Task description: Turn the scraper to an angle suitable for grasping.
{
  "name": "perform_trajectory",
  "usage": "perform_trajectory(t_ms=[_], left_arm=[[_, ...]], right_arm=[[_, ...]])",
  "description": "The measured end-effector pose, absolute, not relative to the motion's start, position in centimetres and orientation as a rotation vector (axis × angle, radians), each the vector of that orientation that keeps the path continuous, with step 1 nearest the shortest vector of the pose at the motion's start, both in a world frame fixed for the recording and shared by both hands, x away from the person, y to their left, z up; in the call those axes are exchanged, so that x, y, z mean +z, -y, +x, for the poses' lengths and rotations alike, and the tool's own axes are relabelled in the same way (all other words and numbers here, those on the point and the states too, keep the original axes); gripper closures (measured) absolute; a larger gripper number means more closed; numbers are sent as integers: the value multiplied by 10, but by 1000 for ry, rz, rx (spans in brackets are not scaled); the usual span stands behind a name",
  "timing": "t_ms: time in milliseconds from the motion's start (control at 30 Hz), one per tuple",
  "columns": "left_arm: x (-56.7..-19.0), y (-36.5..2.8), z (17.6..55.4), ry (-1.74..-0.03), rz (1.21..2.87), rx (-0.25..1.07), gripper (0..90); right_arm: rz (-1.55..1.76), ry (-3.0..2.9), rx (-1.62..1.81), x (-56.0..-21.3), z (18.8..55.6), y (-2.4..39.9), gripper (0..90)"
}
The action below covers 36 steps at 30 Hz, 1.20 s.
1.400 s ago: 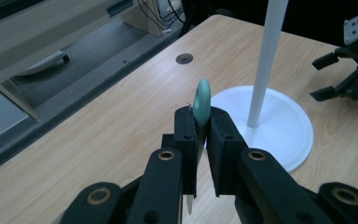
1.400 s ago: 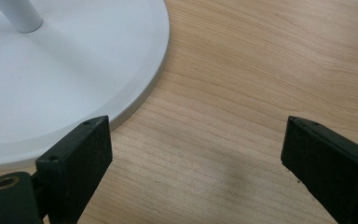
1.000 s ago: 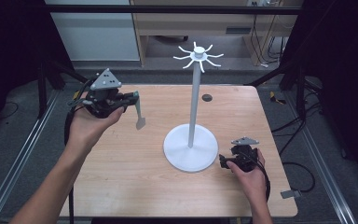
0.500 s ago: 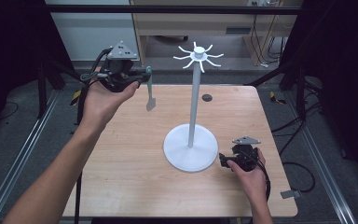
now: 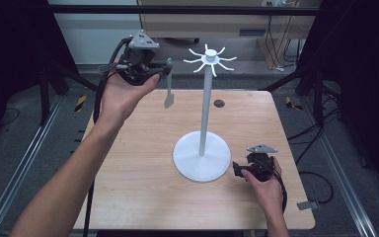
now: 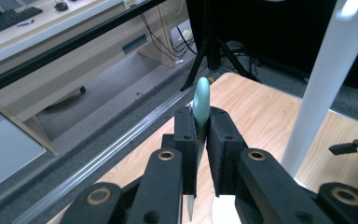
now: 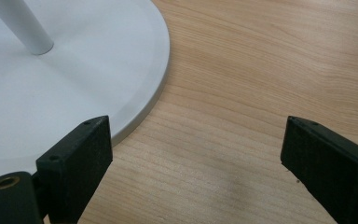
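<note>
One spatula, one stand

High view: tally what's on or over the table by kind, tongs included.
Tongs: 2, the left tongs raised and shut on the utensil, the right tongs open, low beside the stand's base
White stand with hooked arms on top: 1
Utensil with a pale green handle: 1, hanging over the wooden table
Total: 4

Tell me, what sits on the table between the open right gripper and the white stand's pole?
In the right gripper view, bare wood table and then the stand's round white base lie between the right gripper and the pole.
</note>
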<state>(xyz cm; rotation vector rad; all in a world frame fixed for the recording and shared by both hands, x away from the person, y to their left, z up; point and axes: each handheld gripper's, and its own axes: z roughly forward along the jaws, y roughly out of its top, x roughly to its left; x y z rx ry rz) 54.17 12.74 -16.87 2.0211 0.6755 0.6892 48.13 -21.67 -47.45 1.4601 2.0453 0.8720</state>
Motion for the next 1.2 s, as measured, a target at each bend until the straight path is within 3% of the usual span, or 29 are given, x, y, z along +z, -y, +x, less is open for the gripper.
perform_trajectory(t_ms=[1200], left_arm=[[-163,-104,556,-652,1968,671,829]], right_arm=[[1458,-2053,859,-476,482,217,91]])
